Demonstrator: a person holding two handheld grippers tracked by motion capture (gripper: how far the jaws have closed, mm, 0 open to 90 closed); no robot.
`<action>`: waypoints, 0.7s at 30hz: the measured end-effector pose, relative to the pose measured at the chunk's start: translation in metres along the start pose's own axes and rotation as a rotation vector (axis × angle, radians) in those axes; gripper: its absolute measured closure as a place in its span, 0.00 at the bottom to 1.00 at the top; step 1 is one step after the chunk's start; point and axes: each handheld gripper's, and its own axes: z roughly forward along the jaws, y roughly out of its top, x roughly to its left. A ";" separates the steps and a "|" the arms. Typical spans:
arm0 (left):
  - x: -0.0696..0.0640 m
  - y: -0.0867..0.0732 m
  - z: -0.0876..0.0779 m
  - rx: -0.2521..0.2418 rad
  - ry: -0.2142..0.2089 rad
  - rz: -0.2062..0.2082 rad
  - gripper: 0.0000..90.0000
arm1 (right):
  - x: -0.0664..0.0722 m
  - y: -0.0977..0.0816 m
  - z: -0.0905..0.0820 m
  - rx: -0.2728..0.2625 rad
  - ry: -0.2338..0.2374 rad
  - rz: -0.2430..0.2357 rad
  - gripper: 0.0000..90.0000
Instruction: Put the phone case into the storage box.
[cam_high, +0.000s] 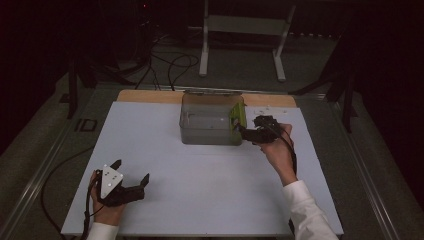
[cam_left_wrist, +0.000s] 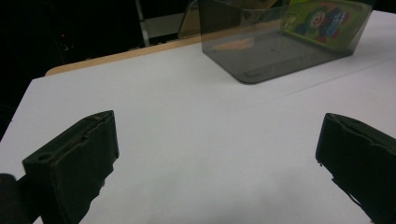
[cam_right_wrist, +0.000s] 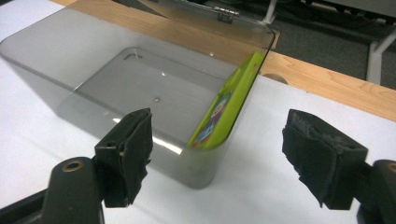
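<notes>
My right hand-held gripper (cam_right_wrist: 215, 154) has its jaws apart, empty – the green card pack (cam_right_wrist: 229, 105) stands just ahead, upright inside the clear bin (cam_right_wrist: 70, 51). It looks light, stiff and slick; I would pinch its flat faces near the top edge. My left hand-held gripper (cam_left_wrist: 215, 154) rests with jaws apart on the table (cam_left_wrist: 196, 140).

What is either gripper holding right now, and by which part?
Nothing. The right gripper is open beside the box, with the green pack standing inside against its wall. The left gripper is open over the bare table.
</notes>
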 end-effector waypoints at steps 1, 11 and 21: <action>0.000 0.000 0.000 0.000 -0.001 -0.003 0.00 | 0.000 -0.004 -0.003 -0.007 0.001 0.000 0.26; 0.002 0.000 0.001 0.005 -0.003 -0.009 0.00 | 0.001 -0.044 -0.026 -0.014 -0.016 0.007 0.18; 0.005 0.000 0.000 0.002 -0.003 -0.019 0.00 | 0.011 -0.075 -0.051 -0.113 -0.028 0.016 0.15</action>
